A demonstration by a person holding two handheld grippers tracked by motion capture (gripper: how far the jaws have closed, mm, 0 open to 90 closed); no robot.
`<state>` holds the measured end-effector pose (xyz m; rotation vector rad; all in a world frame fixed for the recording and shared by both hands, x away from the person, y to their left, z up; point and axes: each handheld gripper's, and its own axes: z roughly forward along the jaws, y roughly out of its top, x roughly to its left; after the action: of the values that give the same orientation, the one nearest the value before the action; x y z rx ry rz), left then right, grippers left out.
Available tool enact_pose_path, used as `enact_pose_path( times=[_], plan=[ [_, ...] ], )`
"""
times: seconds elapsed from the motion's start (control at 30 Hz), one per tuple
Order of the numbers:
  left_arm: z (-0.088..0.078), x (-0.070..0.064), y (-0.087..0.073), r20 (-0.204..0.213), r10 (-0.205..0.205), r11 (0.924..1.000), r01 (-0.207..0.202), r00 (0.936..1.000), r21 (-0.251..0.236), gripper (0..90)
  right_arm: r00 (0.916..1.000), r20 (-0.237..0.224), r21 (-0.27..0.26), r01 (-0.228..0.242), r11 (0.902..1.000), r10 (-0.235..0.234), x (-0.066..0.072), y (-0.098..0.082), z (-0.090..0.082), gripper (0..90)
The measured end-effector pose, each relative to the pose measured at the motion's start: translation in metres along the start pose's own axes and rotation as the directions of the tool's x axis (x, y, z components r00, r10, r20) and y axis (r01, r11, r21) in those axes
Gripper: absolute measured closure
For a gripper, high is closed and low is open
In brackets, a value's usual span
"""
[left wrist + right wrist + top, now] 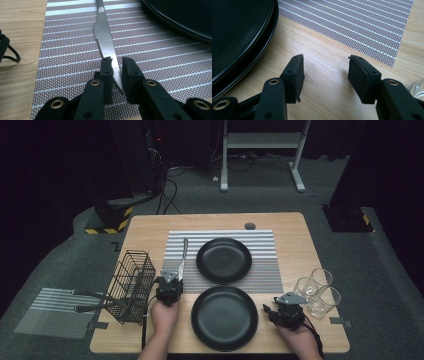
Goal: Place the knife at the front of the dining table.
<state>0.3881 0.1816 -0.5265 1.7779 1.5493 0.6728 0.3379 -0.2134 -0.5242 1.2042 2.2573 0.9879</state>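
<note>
Striped placemat (265, 270) sits centre frame on the table (145, 227). Far plate (223, 260) on the mat; near plate (224, 317) just below it, overlapping the mat's lower edge. Knife (183, 255) lies on the mat's left strip. Wire basket (132, 285) at the table's left edge (utensils probably inside). Three glasses (317, 290) at right.

Silver knife (106, 42) flat on striped placemat (65, 50), serrated blade tip between tongs.
</note>
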Motion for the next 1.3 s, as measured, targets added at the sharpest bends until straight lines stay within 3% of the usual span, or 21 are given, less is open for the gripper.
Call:
enact_pose_path(
  times=[0.13,0.2,0.23,0.3,0.37,0.6,0.67,0.73,0.8,0.87,0.9,1.0,1.13,1.17,1.3],
  plan=[
    [0.0,0.0,-0.001,0.002,0.005,1.0,-0.005,1.0,-0.006,76.5,1.0,0.0,0.0,0.0,1.0,0.0,0.0,0.0,0.0,46.2],
    [-0.002,0.001,0.0,-0.001,0.039,0.9992,-0.039,0.9992,-0.005,74.6,1.0,0.0,0.0,0.0,1.0,0.0,0.0,0.0,0.0,46.2],
    [-0.002,0.0,-0.001,0.004,0.024,0.9996,-0.024,0.9997,-0.015,73.6,1.0,0.0,0.0,0.0,1.0,0.0,0.0,0.0,0.0,46.2],
    [-0.004,0.002,-0.002,0.011,0.041,0.9986,-0.041,0.9991,-0.034,72.7,1.0,0.0,0.0,0.0,1.0,0.0,0.0,0.0,0.0,46.1],
    [-0.006,0.002,-0.003,0.025,0.03,0.9982,-0.028,0.9993,-0.053,71.6,1.0,0.0,0.0,0.0,1.0,0.0,0.0,0.0,0.0,46.2],
    [-0.015,0.0,-0.01,0.052,0.06,0.9902,-0.053,0.9969,-0.129,68.8,0.9999,0.003,0.0,-0.011,0.9999,0.011,0.001,0.0,0.0,46.3],
    [-0.016,-0.003,-0.011,0.059,0.081,0.9847,-0.071,0.9949,-0.159,68.1,0.9999,0.003,0.002,-0.016,0.9999,0.016,0.001,0.0,0.0,46.4],
    [-0.019,-0.004,-0.012,0.051,0.136,0.9787,-0.126,0.9894,-0.162,67.2,0.9999,0.005,0.0,-0.011,0.9999,0.011,0.0,0.0,0.0,46.6],
    [-0.019,-0.007,-0.012,0.057,0.135,0.975,-0.122,0.9892,-0.185,67.1,0.9999,0.005,0.0,-0.011,0.9999,0.011,0.0,0.0,0.0,46.5],
    [-0.021,-0.007,-0.013,0.061,0.144,0.9753,-0.131,0.9877,-0.177,67.0,0.9999,0.007,0.0,-0.012,0.9999,0.012,0.0,0.0,0.0,46.5],
    [-0.021,-0.006,-0.012,0.067,0.163,0.9726,-0.148,0.9844,-0.179,66.7,0.9999,0.008,0.0,-0.013,0.9999,0.013,0.0,0.0,0.0,46.4],
    [-0.021,-0.005,-0.012,0.084,0.172,0.9719,-0.155,0.9815,-0.177,65.2,0.9999,0.012,0.0,-0.011,0.9999,0.011,0.0,0.0,0.0,46.2],
    [-0.023,-0.009,-0.013,0.101,0.163,0.9675,-0.138,0.9815,-0.212,64.7,0.9998,0.015,-0.001,-0.013,0.9999,0.013,-0.001,0.0,0.0,47.5],
    [-0.024,-0.011,-0.013,0.105,0.146,0.9713,-0.122,0.9837,-0.204,64.2,0.9997,0.016,-0.001,-0.017,0.9999,0.017,0.0,0.0,0.0,47.7],
    [-0.028,-0.008,-0.01,0.115,0.213,0.9616,-0.187,0.9702,-0.201,63.3,0.9998,0.016,-0.001,-0.016,0.9999,0.016,0.0,0.0,0.0,48.4]
  ],
)
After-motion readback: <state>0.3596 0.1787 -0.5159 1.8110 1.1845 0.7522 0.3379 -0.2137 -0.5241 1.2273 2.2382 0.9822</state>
